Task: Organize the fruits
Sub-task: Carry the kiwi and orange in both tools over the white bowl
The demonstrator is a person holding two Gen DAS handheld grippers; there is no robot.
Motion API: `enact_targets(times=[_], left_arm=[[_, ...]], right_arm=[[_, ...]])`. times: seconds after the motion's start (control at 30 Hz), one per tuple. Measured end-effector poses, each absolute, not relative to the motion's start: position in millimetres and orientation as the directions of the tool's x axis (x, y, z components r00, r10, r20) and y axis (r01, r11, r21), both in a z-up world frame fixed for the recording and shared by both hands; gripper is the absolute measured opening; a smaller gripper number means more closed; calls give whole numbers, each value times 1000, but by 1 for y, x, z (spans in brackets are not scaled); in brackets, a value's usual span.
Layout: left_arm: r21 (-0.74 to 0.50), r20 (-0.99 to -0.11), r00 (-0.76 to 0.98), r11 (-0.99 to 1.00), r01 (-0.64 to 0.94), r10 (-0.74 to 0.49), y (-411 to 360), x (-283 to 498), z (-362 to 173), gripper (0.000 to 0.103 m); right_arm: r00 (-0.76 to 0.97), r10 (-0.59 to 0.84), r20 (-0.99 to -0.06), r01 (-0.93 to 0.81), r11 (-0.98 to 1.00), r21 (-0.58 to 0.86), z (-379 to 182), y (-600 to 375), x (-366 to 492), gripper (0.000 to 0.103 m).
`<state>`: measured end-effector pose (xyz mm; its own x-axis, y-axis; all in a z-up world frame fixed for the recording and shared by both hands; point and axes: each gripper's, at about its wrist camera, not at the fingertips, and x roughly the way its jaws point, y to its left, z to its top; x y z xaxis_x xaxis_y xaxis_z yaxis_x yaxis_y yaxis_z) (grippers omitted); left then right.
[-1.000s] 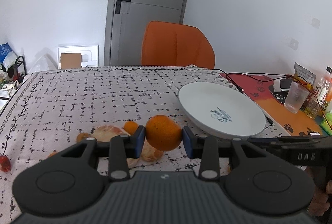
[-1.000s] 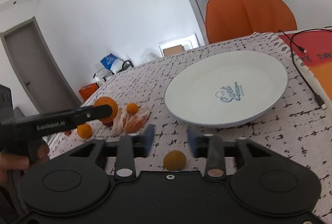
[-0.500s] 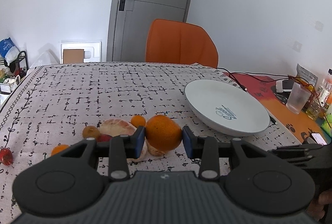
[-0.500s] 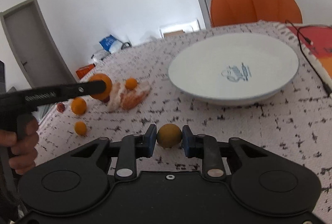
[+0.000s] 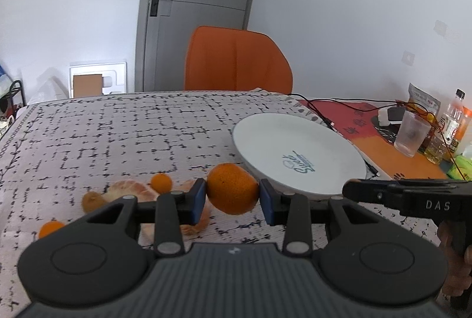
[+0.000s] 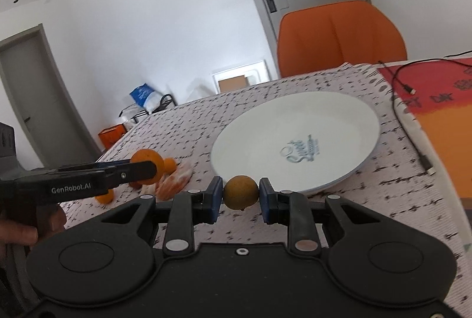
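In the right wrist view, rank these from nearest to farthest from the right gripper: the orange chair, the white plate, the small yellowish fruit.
1. Small yellowish fruit: clamped between the right gripper pads.
2. White plate: just beyond, slightly right.
3. Orange chair: past the table's far edge.

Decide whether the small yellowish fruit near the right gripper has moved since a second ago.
Yes. The small fruit lay on the tablecloth short of the plate; the right gripper, having just closed, now holds it lifted by the plate's near rim.
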<state>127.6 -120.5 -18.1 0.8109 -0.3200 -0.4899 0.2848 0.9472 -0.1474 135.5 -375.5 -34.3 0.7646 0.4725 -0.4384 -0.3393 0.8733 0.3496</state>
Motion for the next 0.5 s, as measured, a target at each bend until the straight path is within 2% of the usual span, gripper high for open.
enact_targets(times=[0.5], left_arm=[[-111,-499,788,928,355,-361,-168,146,-16,38]], right_arm=[[807,409,-426,-267,896,354,-37,-403,149,25]])
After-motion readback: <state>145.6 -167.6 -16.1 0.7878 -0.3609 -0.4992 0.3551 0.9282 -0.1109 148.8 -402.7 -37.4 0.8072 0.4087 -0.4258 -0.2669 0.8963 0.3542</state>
